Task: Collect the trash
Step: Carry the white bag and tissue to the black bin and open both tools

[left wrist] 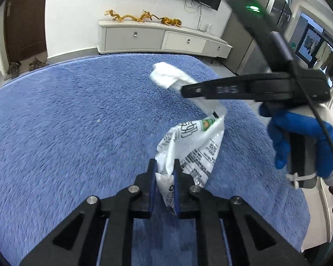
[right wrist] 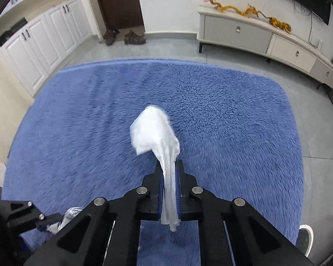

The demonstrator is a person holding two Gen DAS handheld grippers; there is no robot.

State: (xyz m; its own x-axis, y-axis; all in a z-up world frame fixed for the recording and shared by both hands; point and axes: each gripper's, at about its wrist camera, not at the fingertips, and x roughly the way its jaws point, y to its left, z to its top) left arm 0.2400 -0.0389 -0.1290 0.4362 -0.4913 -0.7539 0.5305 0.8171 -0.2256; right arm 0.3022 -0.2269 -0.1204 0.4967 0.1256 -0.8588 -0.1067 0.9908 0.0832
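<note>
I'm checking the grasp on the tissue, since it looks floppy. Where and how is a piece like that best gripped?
Judging by the current hold, grip the gathered, twisted tail, coming from its free end along its length. The right gripper is shut on the white tissue there; the bunched strand fills the jaws, while the wide, loose end hangs past the fingertips above the blue rug.
</note>
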